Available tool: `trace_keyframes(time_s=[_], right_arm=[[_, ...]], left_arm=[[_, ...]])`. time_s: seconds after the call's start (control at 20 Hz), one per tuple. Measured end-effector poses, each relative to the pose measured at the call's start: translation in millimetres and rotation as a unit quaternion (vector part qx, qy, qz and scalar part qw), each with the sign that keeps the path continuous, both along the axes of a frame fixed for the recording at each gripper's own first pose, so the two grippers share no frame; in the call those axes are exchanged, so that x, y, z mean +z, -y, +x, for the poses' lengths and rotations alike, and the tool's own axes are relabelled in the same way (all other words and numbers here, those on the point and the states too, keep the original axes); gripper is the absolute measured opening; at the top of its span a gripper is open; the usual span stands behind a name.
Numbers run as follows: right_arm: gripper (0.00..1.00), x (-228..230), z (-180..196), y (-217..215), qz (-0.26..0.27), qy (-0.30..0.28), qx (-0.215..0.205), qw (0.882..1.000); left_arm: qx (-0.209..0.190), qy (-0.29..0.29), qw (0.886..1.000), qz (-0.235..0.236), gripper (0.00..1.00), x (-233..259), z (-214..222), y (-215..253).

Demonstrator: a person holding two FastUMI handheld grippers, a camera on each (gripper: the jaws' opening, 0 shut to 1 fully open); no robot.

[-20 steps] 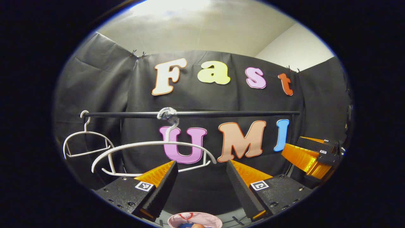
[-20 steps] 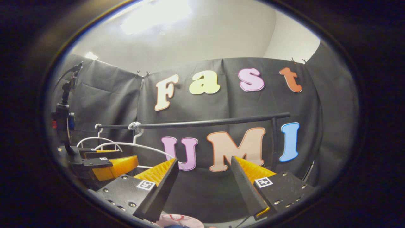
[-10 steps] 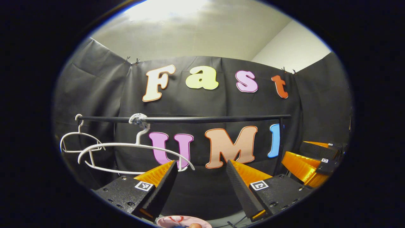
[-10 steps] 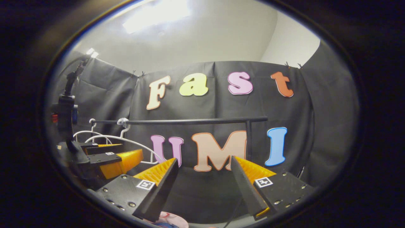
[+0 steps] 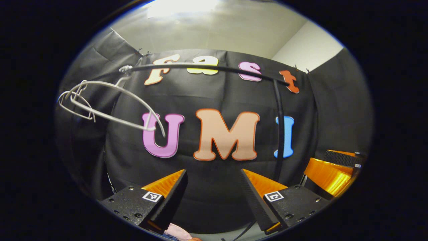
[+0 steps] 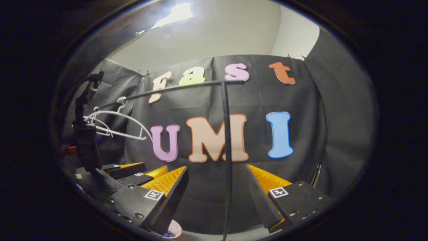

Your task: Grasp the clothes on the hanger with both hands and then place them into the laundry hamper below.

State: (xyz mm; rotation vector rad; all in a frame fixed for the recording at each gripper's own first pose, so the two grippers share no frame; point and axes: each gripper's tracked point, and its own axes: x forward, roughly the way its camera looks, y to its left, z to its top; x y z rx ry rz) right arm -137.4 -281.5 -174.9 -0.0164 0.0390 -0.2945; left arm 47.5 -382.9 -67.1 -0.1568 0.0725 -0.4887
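Both jaws wide apart, empty: left gripper (image 5: 212,197), right gripper (image 6: 215,197). Hangers (image 5: 110,103) bare at ten o'clock; pink hamper rim (image 5: 177,231) at six. Clothes apparently dropped inside; withdraw clear of rail (image 5: 207,68).

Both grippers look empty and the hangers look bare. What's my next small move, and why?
Probably tilt both grippers down to check the pink hamper. Left gripper and right gripper are open, holding nothing; the white hangers on the rail carry no clothes.
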Motion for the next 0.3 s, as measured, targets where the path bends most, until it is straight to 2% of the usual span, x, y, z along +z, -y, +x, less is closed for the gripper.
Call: trace_keyframes(time_s=[0.15,0.2,0.3], right_arm=[[0.99,-100.9,-44.9,21.5,-0.003,-0.045,-0.009,0.999],[0.99,-132.6,-61.4,24.5,0.005,-0.056,-0.011,0.998],[0.99,-196.0,-94.1,34.2,0.026,-0.075,-0.012,0.997]], left_arm=[[-0.028,-0.049,0.998,0.024,0.96,-107.0,-45.7,29.2],[-0.033,-0.061,0.997,0.031,0.94,-140.8,-61.0,36.0],[-0.041,-0.084,0.995,0.041,0.96,-198.3,-87.7,44.7]])
